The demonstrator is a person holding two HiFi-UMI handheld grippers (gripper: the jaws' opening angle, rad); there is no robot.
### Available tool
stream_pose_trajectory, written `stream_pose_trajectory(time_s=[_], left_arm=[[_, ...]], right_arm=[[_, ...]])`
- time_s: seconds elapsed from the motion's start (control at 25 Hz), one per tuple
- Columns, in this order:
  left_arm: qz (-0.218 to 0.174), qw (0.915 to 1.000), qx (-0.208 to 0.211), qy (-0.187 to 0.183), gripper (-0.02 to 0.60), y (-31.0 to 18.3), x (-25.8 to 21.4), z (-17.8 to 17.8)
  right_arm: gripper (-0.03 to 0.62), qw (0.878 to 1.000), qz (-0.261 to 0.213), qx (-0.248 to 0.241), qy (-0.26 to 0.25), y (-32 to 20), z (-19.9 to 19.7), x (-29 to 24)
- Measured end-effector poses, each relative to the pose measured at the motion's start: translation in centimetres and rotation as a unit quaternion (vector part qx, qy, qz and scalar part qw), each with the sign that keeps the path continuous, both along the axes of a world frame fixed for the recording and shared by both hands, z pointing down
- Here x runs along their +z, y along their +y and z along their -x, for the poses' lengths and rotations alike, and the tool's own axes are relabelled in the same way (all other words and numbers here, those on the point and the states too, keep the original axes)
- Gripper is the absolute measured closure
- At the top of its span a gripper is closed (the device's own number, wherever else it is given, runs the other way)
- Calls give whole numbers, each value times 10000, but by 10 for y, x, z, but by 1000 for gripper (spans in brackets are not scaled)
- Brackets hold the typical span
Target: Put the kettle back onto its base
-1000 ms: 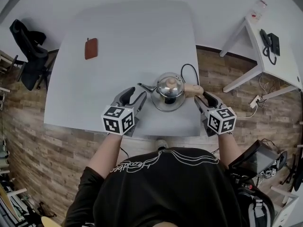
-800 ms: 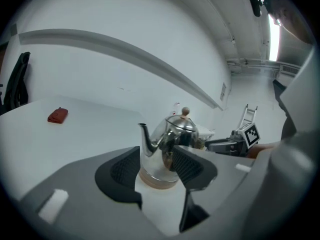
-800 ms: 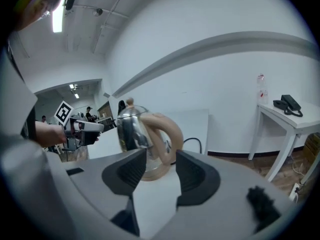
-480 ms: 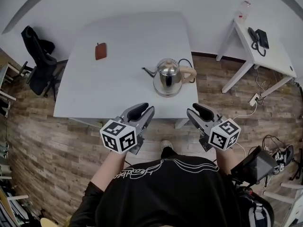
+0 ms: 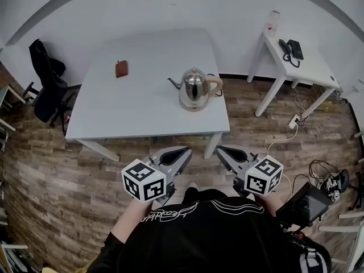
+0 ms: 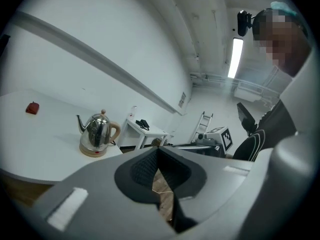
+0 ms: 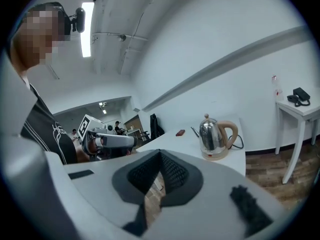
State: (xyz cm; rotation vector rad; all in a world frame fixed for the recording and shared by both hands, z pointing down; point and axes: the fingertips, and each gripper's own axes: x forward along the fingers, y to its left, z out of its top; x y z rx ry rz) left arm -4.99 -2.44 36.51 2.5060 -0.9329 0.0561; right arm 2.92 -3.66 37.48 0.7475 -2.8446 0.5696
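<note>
Head view: kettle (image 5: 194,87) is sitting on its base (image 5: 193,106) on the bench (image 5: 142,112); nearer, left hand-held gripper (image 5: 183,153) and right hand-held gripper (image 5: 222,151) are hovering closed, empty.

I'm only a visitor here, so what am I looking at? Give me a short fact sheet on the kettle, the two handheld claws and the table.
kettle: upright on its base, toward the white table's right side
left gripper: shut, empty, clear of the table
right gripper: shut, empty, clear of the table
also on table: small reddish-brown item, apart from the kettle
</note>
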Motion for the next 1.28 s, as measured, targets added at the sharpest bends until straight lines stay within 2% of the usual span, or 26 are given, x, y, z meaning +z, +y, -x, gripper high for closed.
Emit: stream_pose_trajectory(time_s=[0.32,0.52,0.76,1.28], left_arm=[[-114,9987,469,-187,575,38,-7,-31],[-184,9984,521,-103,575,49,-14,-37],[-47,9984,558,43,575,56,-11,-40],[14,9991,418,-74,575,59,-6,-36]], right_arm=[[589,9992,-140,11,375,37,-4,-2],[589,9986,-208,-47,478,46,-2,-7],[589,9992,-159,-87,359,51,-3,-9],[589,9998,35,-138,161,59,-4,-1]])
